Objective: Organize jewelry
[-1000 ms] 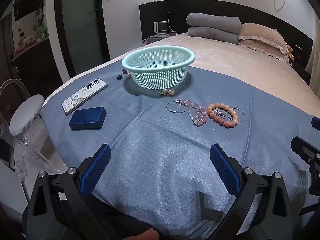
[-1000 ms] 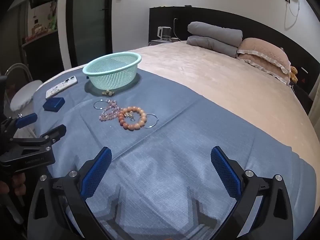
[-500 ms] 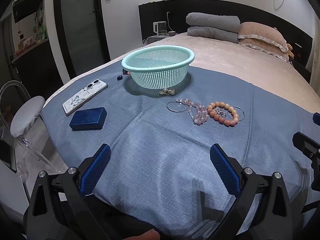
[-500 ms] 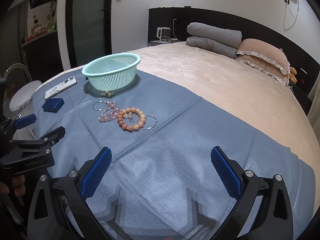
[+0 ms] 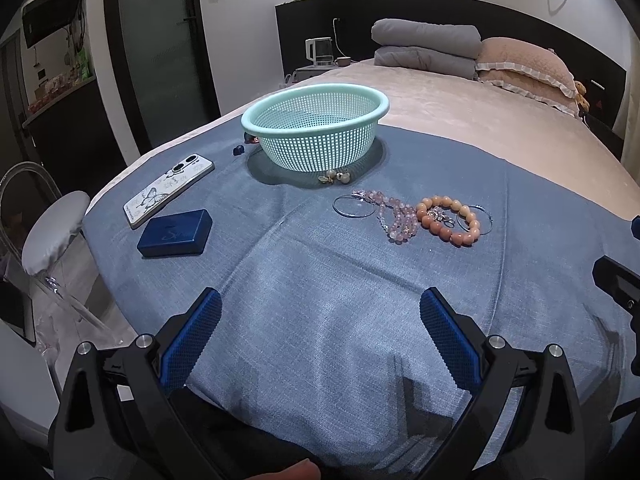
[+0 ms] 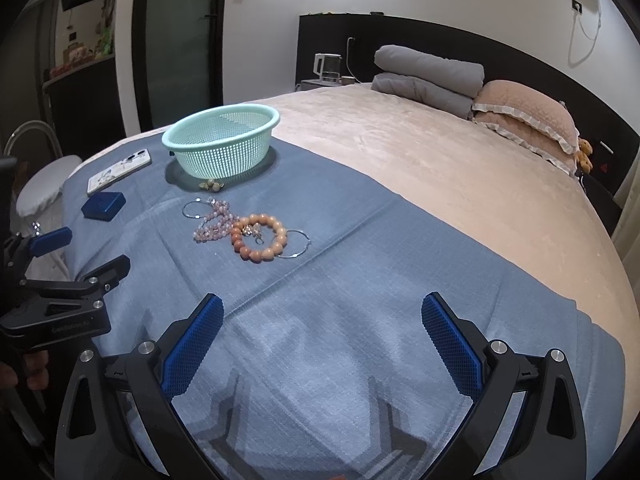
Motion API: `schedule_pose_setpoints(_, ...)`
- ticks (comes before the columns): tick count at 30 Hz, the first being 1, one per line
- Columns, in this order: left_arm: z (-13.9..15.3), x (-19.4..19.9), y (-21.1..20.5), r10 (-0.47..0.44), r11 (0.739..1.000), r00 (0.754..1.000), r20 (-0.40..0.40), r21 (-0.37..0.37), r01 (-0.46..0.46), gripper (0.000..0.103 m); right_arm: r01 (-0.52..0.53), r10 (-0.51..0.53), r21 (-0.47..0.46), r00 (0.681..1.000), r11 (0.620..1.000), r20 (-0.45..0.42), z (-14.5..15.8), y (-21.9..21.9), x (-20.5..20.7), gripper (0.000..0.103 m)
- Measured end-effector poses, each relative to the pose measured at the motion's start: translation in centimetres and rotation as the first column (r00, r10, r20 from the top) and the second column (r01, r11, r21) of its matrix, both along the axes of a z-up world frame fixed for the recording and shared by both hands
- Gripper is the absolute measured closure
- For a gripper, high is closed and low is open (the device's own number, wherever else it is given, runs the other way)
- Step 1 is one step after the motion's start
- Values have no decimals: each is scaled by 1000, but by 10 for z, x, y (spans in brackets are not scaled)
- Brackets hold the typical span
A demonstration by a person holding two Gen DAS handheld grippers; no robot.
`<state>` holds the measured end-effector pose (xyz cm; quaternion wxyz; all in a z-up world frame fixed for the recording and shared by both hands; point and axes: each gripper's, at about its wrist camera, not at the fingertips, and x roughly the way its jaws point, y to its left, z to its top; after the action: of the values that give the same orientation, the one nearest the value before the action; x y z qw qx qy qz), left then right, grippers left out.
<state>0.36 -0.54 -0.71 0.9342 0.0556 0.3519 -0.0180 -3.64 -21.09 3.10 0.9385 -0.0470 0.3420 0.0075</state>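
A mint plastic basket [image 5: 316, 136] [image 6: 222, 142] stands on the blue cloth [image 5: 320, 280]. In front of it lie pearl earrings [image 5: 336, 177] [image 6: 211, 186], a thin silver hoop [image 5: 353, 205] [image 6: 195, 209], a pink bead strand [image 5: 396, 218] [image 6: 214, 222], an orange bead bracelet [image 5: 450, 220] [image 6: 260, 238] with a small charm inside, and a second hoop [image 5: 478, 220] [image 6: 296, 244]. My left gripper [image 5: 320, 336] [image 6: 80, 252] is open and empty, well short of the jewelry. My right gripper [image 6: 322, 344] is open and empty, near the cloth's front.
A phone [image 5: 168, 190] in a butterfly case and a dark blue box [image 5: 175, 233] lie left of the jewelry. A small dark item [image 5: 239, 150] sits beside the basket. A chair [image 5: 52, 236] stands off the bed's left edge. Pillows [image 6: 524, 120] and folded grey bedding [image 6: 428, 76] lie at the back.
Both grippers have drifted back slightly, so the jewelry sits a little farther off. Both stay open and empty; nothing on the cloth has moved.
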Motion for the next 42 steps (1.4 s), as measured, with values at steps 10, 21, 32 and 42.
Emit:
schedule_pose_setpoints(10,3,0,3,7,1000,1000,7,0,-7,6,2,-2,-1,1000,1000,0,2,0,1,8)
schedule_pose_setpoints(21,3,0,1,-2,1000,1000,-1,15,3,6,-2,2,5,1000,1000,-25,-2,1,5,8)
schedule_pose_setpoints(32,4,8,-4,-22,999,1000,-18,32,22,6,9,-9,15,999,1000,-32,-4,-1,16,8)
schedule_pose_setpoints(42,4,35,8,-21,1000,999,-46,20,22,6,14,-13,27,999,1000,-52,-12,-1,36,8)
